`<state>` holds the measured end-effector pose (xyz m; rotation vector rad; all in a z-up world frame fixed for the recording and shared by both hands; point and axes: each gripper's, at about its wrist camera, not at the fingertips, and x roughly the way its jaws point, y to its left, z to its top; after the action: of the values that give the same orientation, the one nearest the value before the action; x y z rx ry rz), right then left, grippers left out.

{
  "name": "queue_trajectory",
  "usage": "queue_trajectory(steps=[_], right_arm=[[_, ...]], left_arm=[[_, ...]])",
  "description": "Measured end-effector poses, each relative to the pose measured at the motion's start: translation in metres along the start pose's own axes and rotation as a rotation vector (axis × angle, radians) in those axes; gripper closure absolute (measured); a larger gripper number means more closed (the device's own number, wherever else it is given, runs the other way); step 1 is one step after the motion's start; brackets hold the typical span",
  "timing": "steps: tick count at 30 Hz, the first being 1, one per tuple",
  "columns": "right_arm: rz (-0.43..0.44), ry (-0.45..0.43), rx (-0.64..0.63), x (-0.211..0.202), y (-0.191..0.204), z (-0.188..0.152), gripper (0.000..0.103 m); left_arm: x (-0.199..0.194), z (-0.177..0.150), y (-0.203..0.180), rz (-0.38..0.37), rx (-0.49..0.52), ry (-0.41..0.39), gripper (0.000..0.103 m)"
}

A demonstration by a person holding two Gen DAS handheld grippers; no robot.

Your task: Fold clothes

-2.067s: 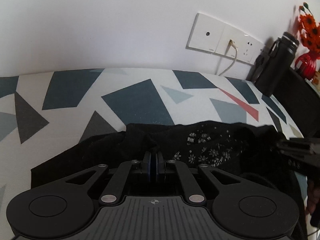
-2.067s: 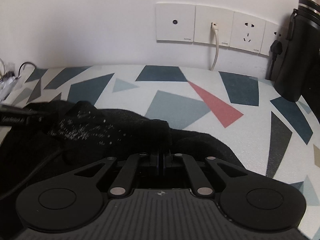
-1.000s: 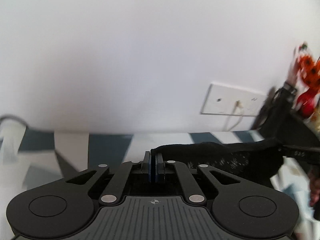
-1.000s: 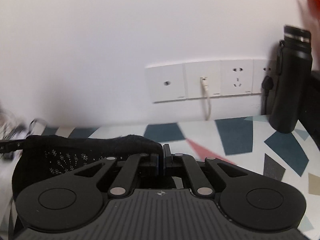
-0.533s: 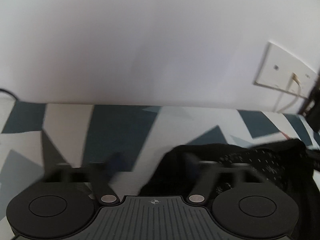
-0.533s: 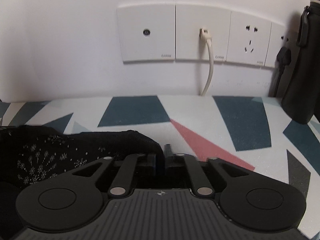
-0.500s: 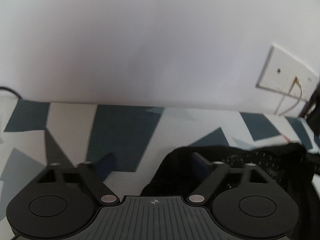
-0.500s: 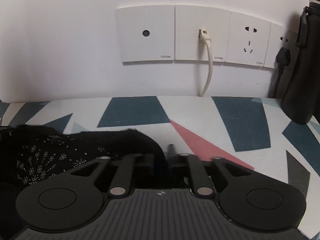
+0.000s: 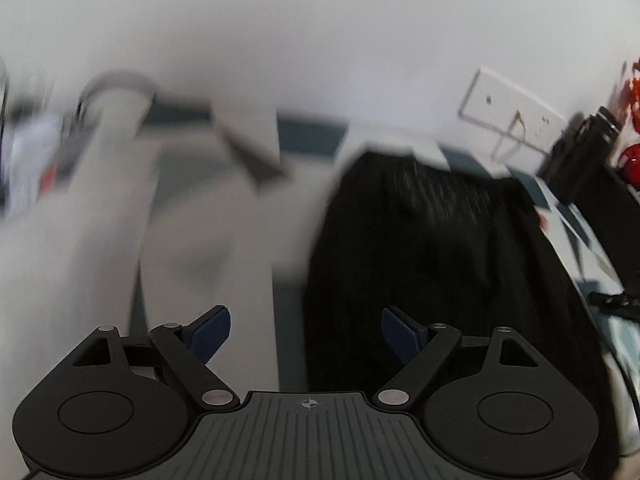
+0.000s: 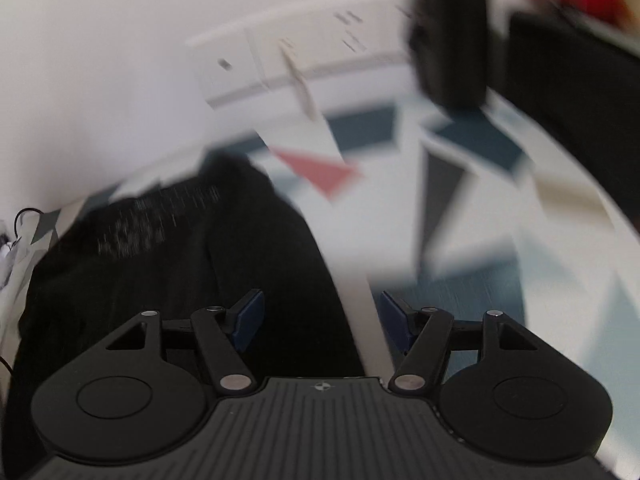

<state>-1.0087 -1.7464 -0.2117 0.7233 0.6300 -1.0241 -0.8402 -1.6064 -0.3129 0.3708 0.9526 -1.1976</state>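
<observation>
Black garment [image 9: 432, 248] lies flat on the table [image 10: 472, 216], whose cloth is white with blue, grey and red triangles. In our left wrist view it fills the space from twelve o'clock round to four o'clock of the left gripper [image 9: 306, 330], and its left edge runs straight up from between the blue pads; from nine to eleven o'clock we see only bare patterned cloth, blurred. Our left gripper's jaws are spread wide, pressing on nothing. In the right wrist view the garment [image 10: 168, 264] spreads from nine to twelve o'clock of the right gripper [image 10: 322, 320], its right edge passing between the fingers, and open cloth stretches from one to three o'clock. Those jaws are opening, clear of the fabric. At the far edge stand the white wall sockets [image 10: 288, 56] and a dark bottle [image 10: 450, 36]. A speckled white print [image 10: 156, 220] shows near the garment's far end.
</observation>
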Motion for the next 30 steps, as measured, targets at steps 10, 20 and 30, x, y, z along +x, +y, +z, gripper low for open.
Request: queue_trajectory(steps=[10, 20, 30], right_arm=[[-0.160, 0.058, -0.147, -0.047, 0.019, -0.073, 0.035], [-0.224, 0.171, -0.244, -0.059, 0.034, -0.095, 0.030], [-0.134, 0.146, -0.218, -0.054, 0.036, -0.090, 0.084]], left_arm=[[-0.011, -0.060, -0.008, -0.115, 0.073, 0.133, 0.011], [-0.021, -0.082, -0.031, -0.081, 0.190, 0.142, 0.016], [-0.028, -0.078, -0.010, -0.106, 0.027, 0.095, 0.100]])
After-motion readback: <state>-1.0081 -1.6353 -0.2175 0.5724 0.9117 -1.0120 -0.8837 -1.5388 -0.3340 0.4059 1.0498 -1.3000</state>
